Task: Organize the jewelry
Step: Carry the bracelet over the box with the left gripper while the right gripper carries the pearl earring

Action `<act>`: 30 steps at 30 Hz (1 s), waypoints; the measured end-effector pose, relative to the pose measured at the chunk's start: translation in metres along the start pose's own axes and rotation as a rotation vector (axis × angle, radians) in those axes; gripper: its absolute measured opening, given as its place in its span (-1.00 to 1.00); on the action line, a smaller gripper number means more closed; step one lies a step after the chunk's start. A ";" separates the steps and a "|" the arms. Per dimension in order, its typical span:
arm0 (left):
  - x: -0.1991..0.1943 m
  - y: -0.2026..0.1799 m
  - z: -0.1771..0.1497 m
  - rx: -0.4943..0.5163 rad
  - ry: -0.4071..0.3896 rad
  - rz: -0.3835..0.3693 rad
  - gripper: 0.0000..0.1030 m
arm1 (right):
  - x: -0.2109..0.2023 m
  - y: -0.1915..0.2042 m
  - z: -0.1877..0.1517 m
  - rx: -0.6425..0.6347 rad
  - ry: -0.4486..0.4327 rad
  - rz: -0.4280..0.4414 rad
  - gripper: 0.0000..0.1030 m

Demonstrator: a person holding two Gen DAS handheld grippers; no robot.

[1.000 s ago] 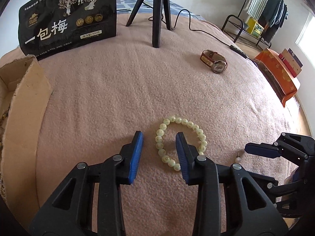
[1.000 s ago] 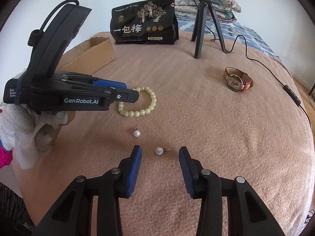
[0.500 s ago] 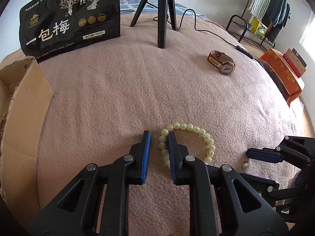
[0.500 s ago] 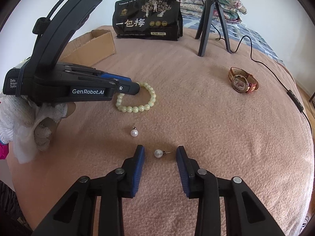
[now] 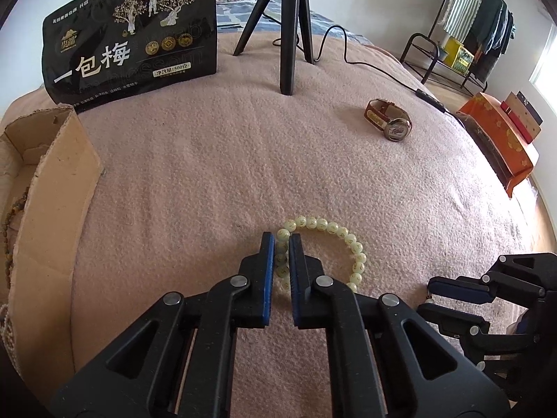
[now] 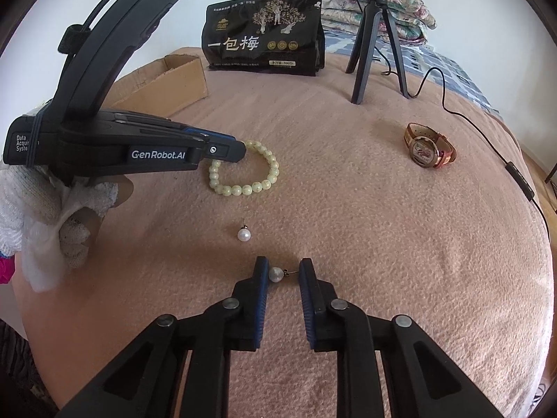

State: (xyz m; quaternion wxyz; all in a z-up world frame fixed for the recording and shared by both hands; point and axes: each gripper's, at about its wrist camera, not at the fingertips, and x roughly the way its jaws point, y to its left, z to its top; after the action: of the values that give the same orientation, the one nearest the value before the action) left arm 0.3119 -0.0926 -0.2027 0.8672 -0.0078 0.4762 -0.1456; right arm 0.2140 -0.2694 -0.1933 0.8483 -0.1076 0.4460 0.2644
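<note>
Here, left gripper was clamped on bracelet side, flat on blanket. Right gripper stood apart around earring, pad touching pearl. You needed slow lift for beads, gentle squeeze across pearl, not post.

A home bedroom is indicated: a pink blanket is spread beneath the fingers, folded quilts are stacked far ahead, and clothes on a rack are seen off right.
</note>
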 end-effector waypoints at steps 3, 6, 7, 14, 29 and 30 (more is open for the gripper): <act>-0.006 -0.001 0.000 0.008 -0.017 0.007 -0.90 | -0.002 0.001 -0.002 0.008 -0.002 -0.004 -0.68; -0.015 -0.003 0.001 0.010 -0.033 0.005 -0.90 | -0.007 0.000 -0.003 0.020 -0.011 -0.004 -0.68; -0.018 -0.003 0.002 0.010 -0.040 0.004 -0.90 | -0.009 0.000 -0.003 0.024 -0.015 -0.004 -0.68; -0.039 -0.013 0.002 0.050 -0.083 0.009 -0.90 | -0.022 0.004 -0.006 0.027 -0.030 -0.019 -0.68; -0.087 -0.019 -0.007 0.096 -0.139 0.019 -0.90 | -0.058 0.015 -0.008 0.042 -0.072 -0.040 -0.68; -0.091 -0.018 -0.008 0.095 -0.144 0.019 -0.90 | -0.061 0.016 -0.008 0.040 -0.075 -0.043 -0.68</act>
State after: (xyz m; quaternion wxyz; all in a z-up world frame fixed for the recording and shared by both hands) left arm 0.2546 -0.0856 -0.1296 0.8999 0.0272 0.4052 -0.1590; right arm 0.1715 -0.2806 -0.1474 0.8718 -0.0900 0.4168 0.2411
